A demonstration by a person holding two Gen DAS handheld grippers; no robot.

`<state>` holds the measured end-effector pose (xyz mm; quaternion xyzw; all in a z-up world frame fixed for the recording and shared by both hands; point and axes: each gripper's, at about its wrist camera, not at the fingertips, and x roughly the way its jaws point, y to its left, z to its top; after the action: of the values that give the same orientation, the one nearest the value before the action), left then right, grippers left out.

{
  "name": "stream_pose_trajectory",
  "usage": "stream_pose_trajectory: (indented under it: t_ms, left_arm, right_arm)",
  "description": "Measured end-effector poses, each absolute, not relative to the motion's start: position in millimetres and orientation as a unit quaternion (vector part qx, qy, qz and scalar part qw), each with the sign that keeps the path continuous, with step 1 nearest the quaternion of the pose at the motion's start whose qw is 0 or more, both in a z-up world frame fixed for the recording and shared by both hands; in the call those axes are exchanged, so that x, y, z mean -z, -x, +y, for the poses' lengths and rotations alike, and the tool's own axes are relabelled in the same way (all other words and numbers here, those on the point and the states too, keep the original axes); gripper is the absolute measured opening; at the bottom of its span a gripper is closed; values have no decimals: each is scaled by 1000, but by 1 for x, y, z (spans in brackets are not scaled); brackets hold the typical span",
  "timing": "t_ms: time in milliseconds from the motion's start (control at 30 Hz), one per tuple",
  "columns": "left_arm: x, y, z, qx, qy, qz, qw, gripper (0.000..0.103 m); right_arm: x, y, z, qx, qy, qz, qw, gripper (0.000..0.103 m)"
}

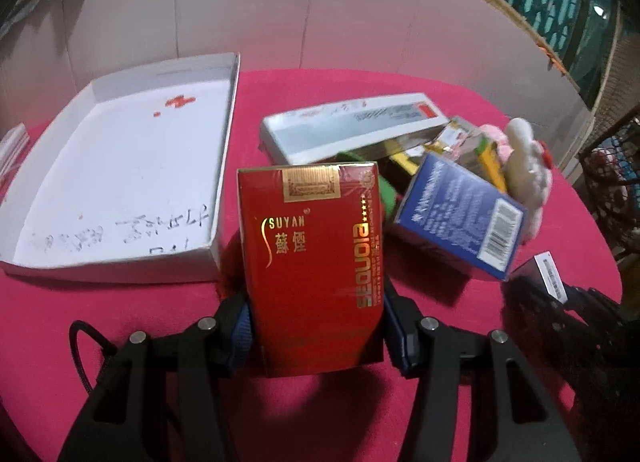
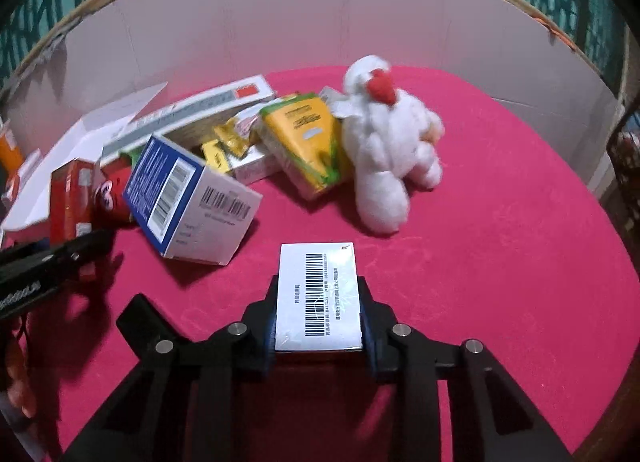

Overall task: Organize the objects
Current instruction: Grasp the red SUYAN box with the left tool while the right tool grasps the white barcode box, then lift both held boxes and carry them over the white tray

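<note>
My left gripper (image 1: 316, 302) is shut on a red Suyan cigarette pack (image 1: 312, 262), held upright above the red tablecloth, just right of an open white box tray (image 1: 120, 166). The pack also shows in the right wrist view (image 2: 72, 198). My right gripper (image 2: 318, 314) is shut on a small box with a white barcode label (image 2: 318, 294), held over the cloth in front of the pile. A blue and white box (image 2: 188, 202) lies tilted in the pile; it also shows in the left wrist view (image 1: 460, 210).
A long white carton (image 1: 348, 126), yellow packets (image 2: 308, 138), a white plush toy with a red crest (image 2: 388, 138) and a red toy (image 2: 116, 194) lie in a heap. A white panel wall stands behind the round table (image 2: 520, 262).
</note>
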<state>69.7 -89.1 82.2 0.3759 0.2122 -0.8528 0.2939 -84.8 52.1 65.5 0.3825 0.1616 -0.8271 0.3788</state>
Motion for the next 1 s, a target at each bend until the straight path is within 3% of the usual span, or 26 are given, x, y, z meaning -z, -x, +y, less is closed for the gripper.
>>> stream_pose_trajectory:
  t_ms: [500,1000]
  left_arm:
    - [-112,-77,-62,884,-339,135,293,53]
    - [-134,-98,-69,892,-301,126,312,53]
  right_arm:
    - [-129,60,80,869,-308,78,378,35]
    - [-160,34,74,869,-283,73,399,35]
